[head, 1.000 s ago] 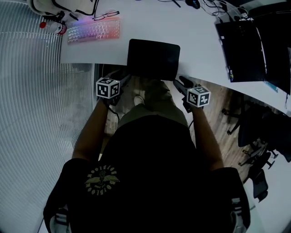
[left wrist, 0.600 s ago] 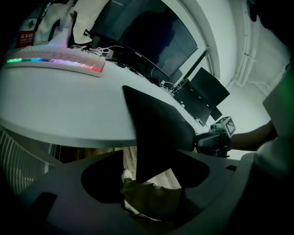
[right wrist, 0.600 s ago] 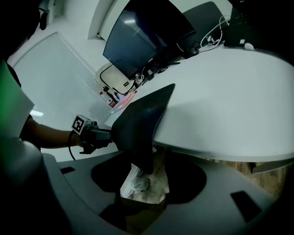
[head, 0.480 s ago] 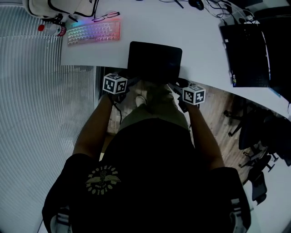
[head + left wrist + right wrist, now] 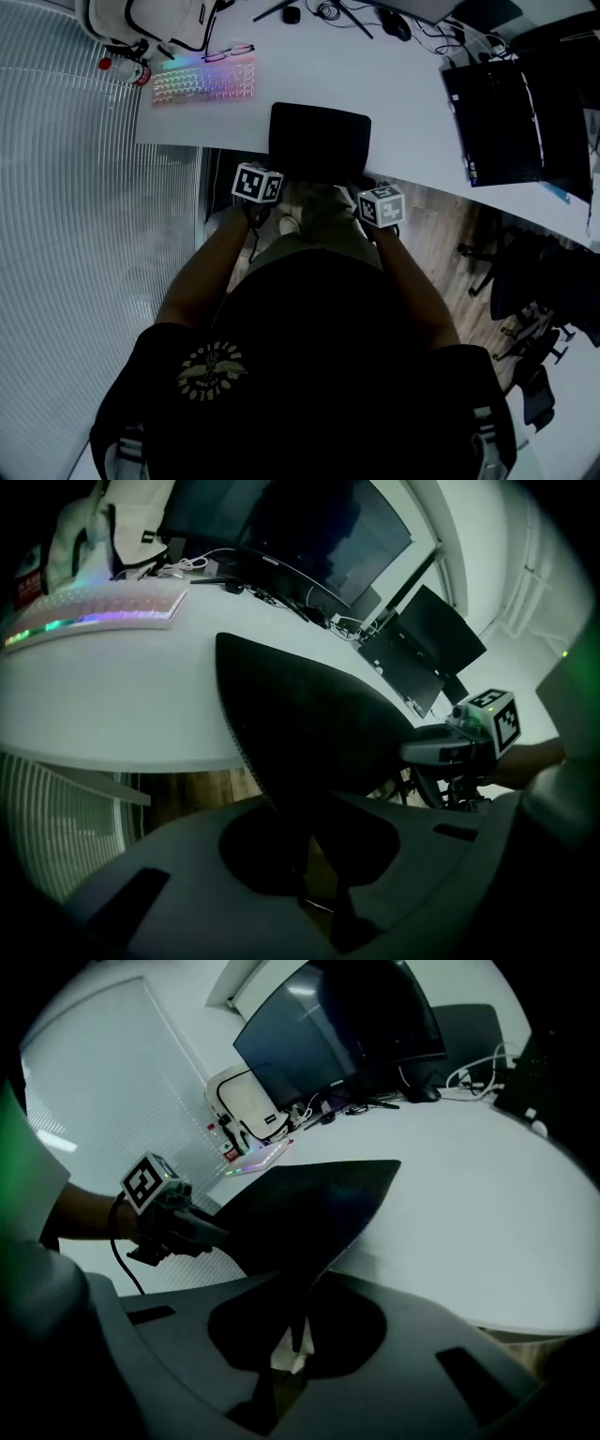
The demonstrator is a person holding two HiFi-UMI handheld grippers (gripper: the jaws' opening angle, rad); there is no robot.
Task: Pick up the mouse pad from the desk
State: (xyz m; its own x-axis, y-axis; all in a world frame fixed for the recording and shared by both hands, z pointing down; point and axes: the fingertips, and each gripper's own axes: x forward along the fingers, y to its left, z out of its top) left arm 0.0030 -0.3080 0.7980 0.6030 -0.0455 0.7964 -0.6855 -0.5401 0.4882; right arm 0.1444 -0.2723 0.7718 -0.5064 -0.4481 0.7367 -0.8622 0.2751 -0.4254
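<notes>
- The mouse pad [image 5: 319, 141] is a thin, matte black rectangle with rounded corners and a finely ribbed rim. It lies flat on the desk [image 5: 403, 84], and its near strip sticks out past the desk's front edge.
- The desk is a smooth white slab with a gently curved front edge. Towards the desk's far left corner sits a keyboard [image 5: 204, 82] with pastel rainbow backlighting.
- Each gripper has a dull grey plastic body and carries a white cube printed with black square markers.
- A second ago both cubes hung lower and wider apart, off the desk's front edge. They have since moved in and now sit just at the pad's near corners; the pad itself has not shifted on the desk.
- Both bare forearms reach forward from the torso and converge towards the desk's front edge, grippers tipped downward.
- The left gripper [image 5: 277, 176] is closing its jaws, with the pad's near-left corner pinched between them.
- The right gripper [image 5: 362, 186] is likewise closing, clamped on the pad's near-right corner, which bends slightly above the desk's edge.
</notes>
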